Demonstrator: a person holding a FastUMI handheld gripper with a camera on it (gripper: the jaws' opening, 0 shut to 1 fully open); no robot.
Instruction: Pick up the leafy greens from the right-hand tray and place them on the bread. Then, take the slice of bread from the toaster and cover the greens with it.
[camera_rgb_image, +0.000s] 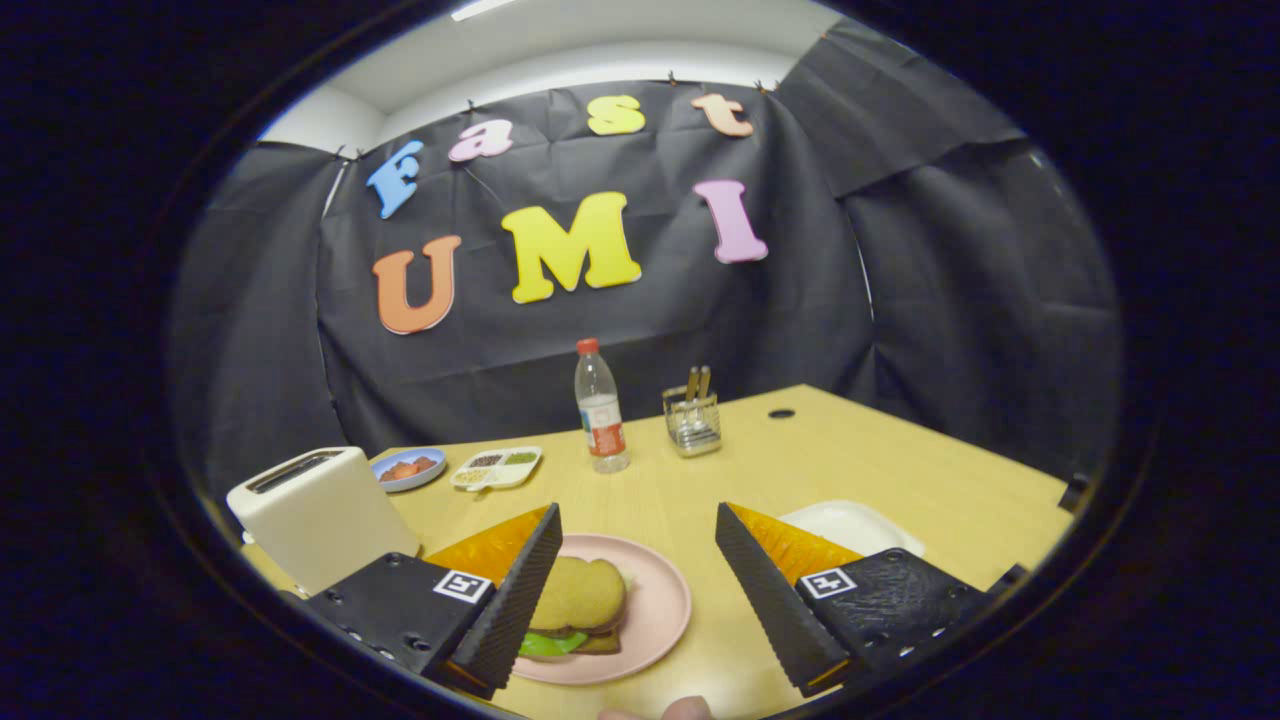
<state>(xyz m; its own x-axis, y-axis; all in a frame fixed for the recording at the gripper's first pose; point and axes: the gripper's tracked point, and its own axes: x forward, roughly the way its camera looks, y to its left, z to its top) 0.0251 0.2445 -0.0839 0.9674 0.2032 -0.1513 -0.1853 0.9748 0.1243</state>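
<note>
The gripper (634, 590) hangs over the pink plate (655, 610), fingers spread wide and holding nothing. On that plate, a bread slice (577, 596) covers the leafy greens (548, 643); the toaster (318, 515) stands left of it.

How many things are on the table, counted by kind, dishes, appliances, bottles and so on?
Dishes: 4, pink plate, white tray, blue plate, divided dish
Toasters: 1, toaster
Bottles: 1, bottle
Holders: 1, utensil holder
Sandwiches: 1, sandwich
Total: 8
The gripper is open, holding nothing.
</note>
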